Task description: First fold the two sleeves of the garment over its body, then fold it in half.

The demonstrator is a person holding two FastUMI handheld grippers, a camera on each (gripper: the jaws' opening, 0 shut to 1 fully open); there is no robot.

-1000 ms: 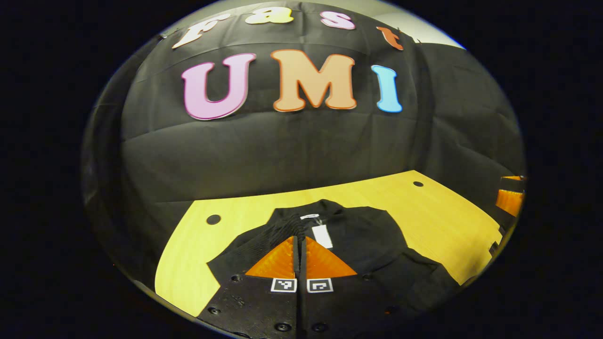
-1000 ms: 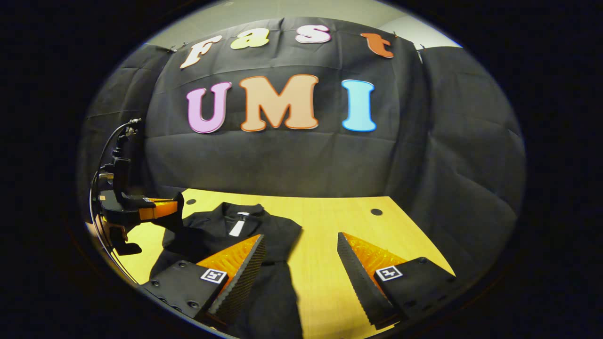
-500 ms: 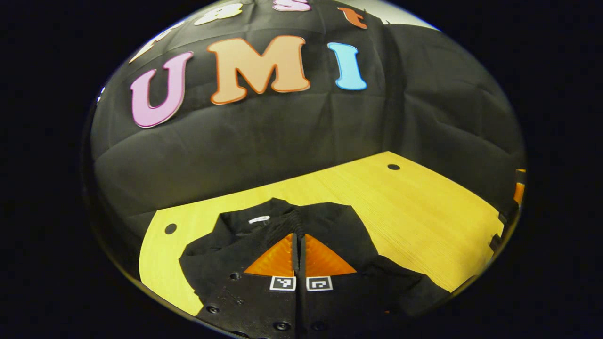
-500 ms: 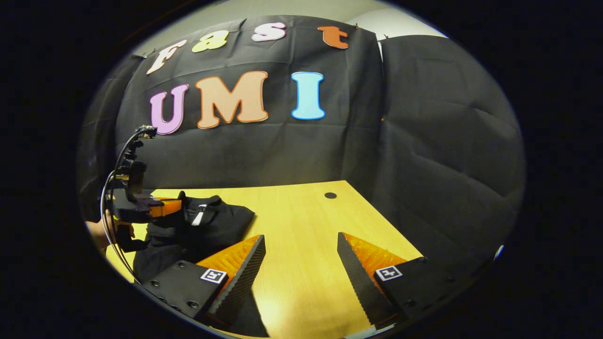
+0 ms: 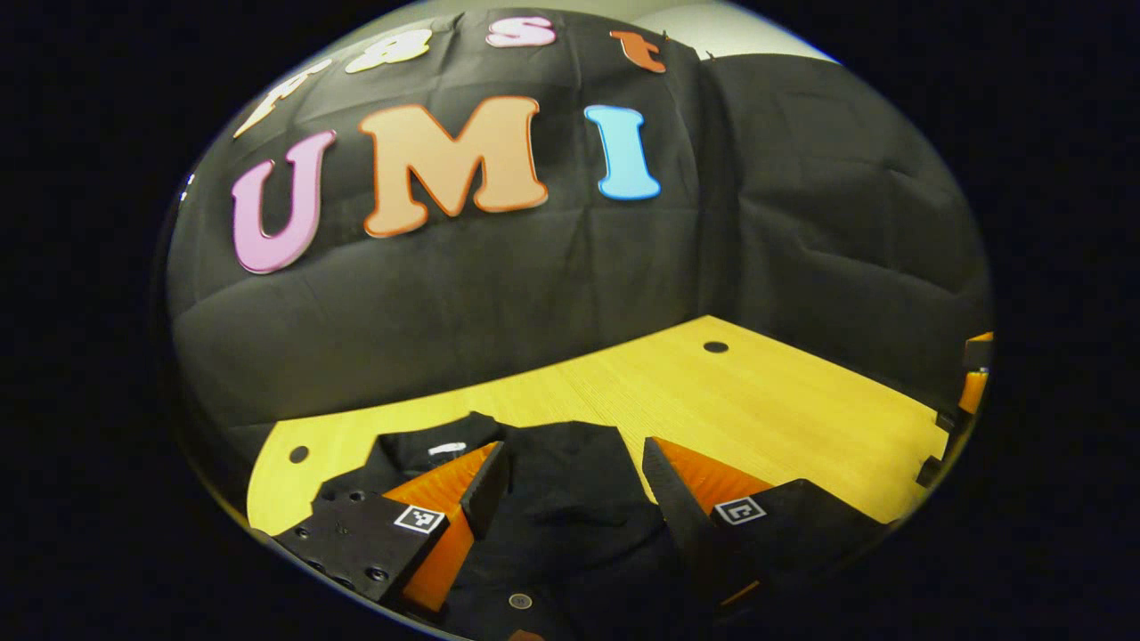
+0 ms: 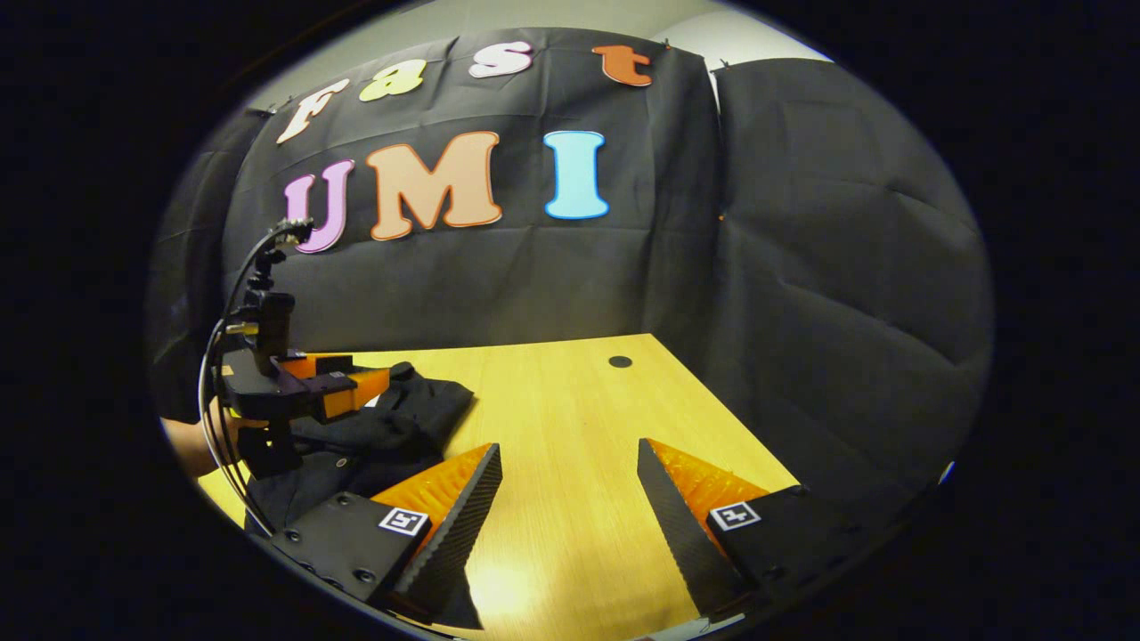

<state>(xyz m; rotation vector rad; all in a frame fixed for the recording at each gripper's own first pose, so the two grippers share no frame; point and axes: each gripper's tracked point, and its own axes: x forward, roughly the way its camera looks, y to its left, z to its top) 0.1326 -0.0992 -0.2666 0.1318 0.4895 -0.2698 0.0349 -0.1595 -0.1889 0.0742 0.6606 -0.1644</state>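
A pale wooden table [image 6: 579,418] fills the booth floor, its top bare and bright on the right half, with a small dark round hole [image 6: 620,361] near the far edge and another [image 5: 298,454] at the far left corner; black cloth wall [image 6: 802,267] hangs close behind and wraps around the right side. The black garment [image 5: 570,499] lies bunched into a compact pile at the left end of the table, collar and a white neck tag [image 5: 445,449] toward the far side, a small button [image 5: 520,601] showing on the near part. The left gripper [image 5: 574,467] hangs just over that pile with its fingers spread wide and nothing between them — seen from the right gripper view, the left gripper [image 6: 356,392] sits above the cloth with a hand [image 6: 200,441] behind it and a cable looping up from its top. The right gripper [image 6: 570,463] is well apart from the garment, over bare wood, jaws also wide and empty. Nothing stands between either claw and the cloth. Half a second ago the left gripper's fingers were pressed together on a fold of the fabric; now they have let go, and the garment lies lower and flatter beneath them, while the right gripper has barely shifted.
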